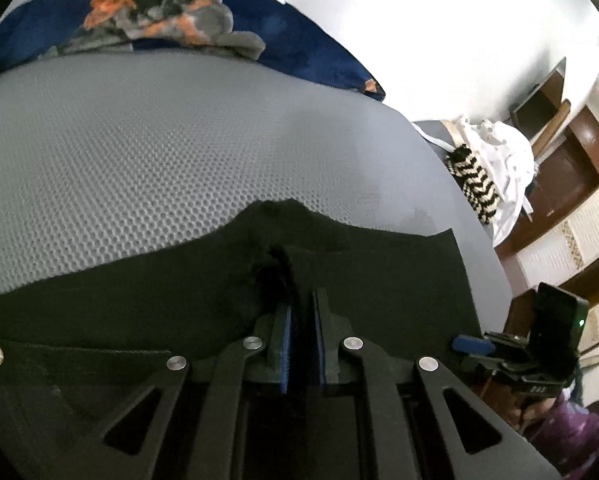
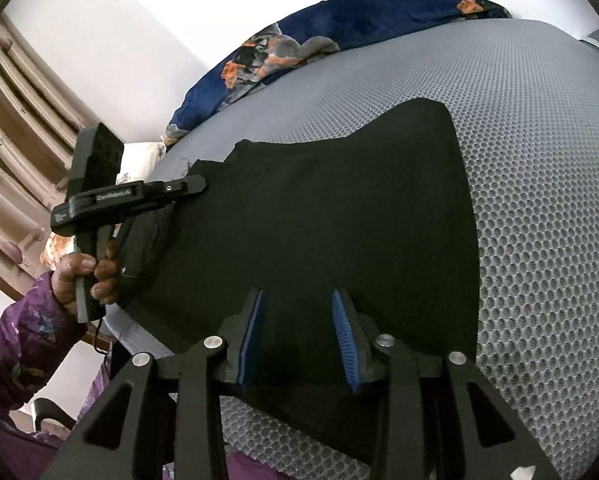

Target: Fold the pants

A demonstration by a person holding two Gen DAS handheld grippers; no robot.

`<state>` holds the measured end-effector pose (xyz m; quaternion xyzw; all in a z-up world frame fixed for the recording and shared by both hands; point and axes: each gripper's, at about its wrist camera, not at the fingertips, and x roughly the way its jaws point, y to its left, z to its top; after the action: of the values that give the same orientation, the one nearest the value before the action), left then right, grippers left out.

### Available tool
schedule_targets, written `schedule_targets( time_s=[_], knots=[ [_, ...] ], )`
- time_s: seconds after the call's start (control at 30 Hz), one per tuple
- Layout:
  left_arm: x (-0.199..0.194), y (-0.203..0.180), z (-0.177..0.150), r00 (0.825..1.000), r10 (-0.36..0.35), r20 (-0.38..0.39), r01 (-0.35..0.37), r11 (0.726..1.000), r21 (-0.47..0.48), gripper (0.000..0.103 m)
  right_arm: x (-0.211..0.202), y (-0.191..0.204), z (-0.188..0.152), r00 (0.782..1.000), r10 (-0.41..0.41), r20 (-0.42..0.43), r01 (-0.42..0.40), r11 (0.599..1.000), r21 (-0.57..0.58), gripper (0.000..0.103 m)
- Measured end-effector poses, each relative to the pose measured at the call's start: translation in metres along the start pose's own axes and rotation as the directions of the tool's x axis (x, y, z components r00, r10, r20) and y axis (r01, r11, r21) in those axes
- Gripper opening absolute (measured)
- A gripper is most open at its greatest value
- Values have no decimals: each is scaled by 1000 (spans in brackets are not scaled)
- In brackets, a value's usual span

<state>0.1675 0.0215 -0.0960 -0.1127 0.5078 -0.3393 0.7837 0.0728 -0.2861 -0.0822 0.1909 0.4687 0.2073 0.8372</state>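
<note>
Black pants lie folded on a grey honeycomb mat. In the left wrist view the pants fill the near part of the mat. My left gripper is shut on a bunched fold of the pants' edge; it shows from the side in the right wrist view at the pants' left edge. My right gripper is open, its blue pads above the near part of the pants, holding nothing. It shows at the right edge of the left wrist view.
A blue blanket with an orange and grey pattern lies at the mat's far edge. White cloth and a black-and-white zigzag item lie off the mat's right side. Wooden furniture stands beyond. A wooden headboard is at the left.
</note>
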Motion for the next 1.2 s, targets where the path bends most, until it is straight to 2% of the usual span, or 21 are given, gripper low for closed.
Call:
schedule_targets(
  time_s=[0.07,0.13,0.17,0.2,0.27,0.4,0.5,0.57,0.6,0.63,0.7,0.73,0.8,0.83,0.9,0.97,1.03,1.07,1.1,1.17,1.2],
  knots=[
    [-7,3,0,998,-52,-20,51,998,-48,11,1,-2,2,1000,3,-3,-3,1000,5,34],
    [-18,6,0,999,-46,-29,44,997,-69,20,2,0,4,1000,8,-6,-8,1000,7,35],
    [-27,10,0,998,-52,-32,48,994,-93,33,2,0,4,1000,10,-8,-10,1000,8,36],
    [-37,16,1,999,-46,-26,42,990,-131,61,1,0,4,1000,11,-8,-11,1000,12,36],
    [-57,28,-1,1000,18,15,-15,980,-197,87,1,-1,6,1000,13,-11,-13,1000,21,36],
    [-117,61,-14,986,119,114,-75,941,-330,87,-9,8,13,1000,-14,8,14,1000,7,38],
    [-168,91,-35,957,236,170,-146,895,-421,88,-22,43,22,997,-2,77,9,996,-93,38],
    [-191,112,-49,943,300,147,-206,867,-453,89,-19,73,25,995,36,89,-21,987,-157,38],
    [-202,123,-57,938,330,109,-248,855,-456,89,-10,86,24,996,67,65,-54,983,-178,39],
    [-208,131,-65,941,326,89,-252,852,-458,89,5,98,21,996,86,16,-81,975,-206,43],
    [-215,148,-81,961,271,62,-213,861,-461,89,40,118,14,995,35,-89,-59,958,-282,46],
    [-215,153,-86,962,267,54,-213,860,-463,89,58,125,11,991,0,-135,-43,948,-316,46],
    [-213,171,-98,969,247,19,-208,854,-478,89,69,134,14,989,16,-146,-61,948,-312,46],
    [-211,180,-104,982,189,24,-154,861,-485,89,68,139,18,990,40,-132,-78,951,-301,46],
    [-208,188,-108,993,106,46,-72,883,-465,89,66,147,27,993,54,-105,-83,951,-297,46],
    [-200,197,-104,995,94,33,-73,911,-406,89,69,150,33,993,35,-110,-66,953,-296,46],
    [-182,206,-99,999,42,-19,-45,922,-384,89,73,149,32,992,23,-123,-56,960,-274,46],
    [-182,203,-95,1000,6,24,2,940,-341,97,76,146,32,991,17,-132,-50,966,-253,46],
    [-178,201,-91,997,-63,31,70,947,-313,98,76,145,30,991,11,-137,-43,971,-237,46],
    [-159,200,-80,984,-175,-7,164,935,-315,101,75,139,27,991,-1,-137,-28,978,-208,46],
    [-156,196,-77,982,-188,9,183,939,-290,102,75,137,24,991,-6,-135,-21,980,-198,46]
  ],
)
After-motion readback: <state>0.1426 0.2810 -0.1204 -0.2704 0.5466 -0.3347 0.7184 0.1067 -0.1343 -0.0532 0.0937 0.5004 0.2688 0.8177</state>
